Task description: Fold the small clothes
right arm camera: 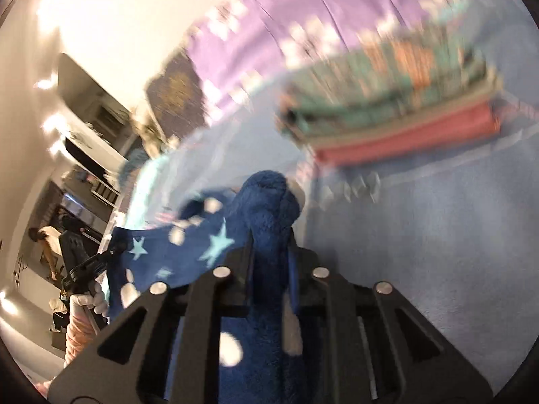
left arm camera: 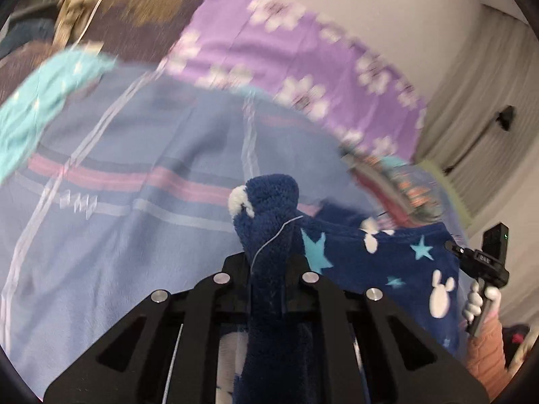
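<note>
Fleece garment [left arm camera: 387,262], navy with stars: held off the blue blanket [left arm camera: 118,252], stretched between both claws. Left gripper [left arm camera: 269,256]: clamped on a bunched corner. Right gripper [right arm camera: 273,252]: likewise pinching a bunched corner. Folded stack [right arm camera: 397,124]: near the blanket's far edge, by the purple sheet [left arm camera: 286,50]. Step, as judged: lift and spread. Next: lay it flat on bare blanket, corners level, before folding.

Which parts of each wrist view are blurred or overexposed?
Left wrist view: purple flowered bedding streaked, navy star-patterned fleece sharp. Right wrist view: folded clothes stack heavily smeared, wall at upper left blown out.
</note>
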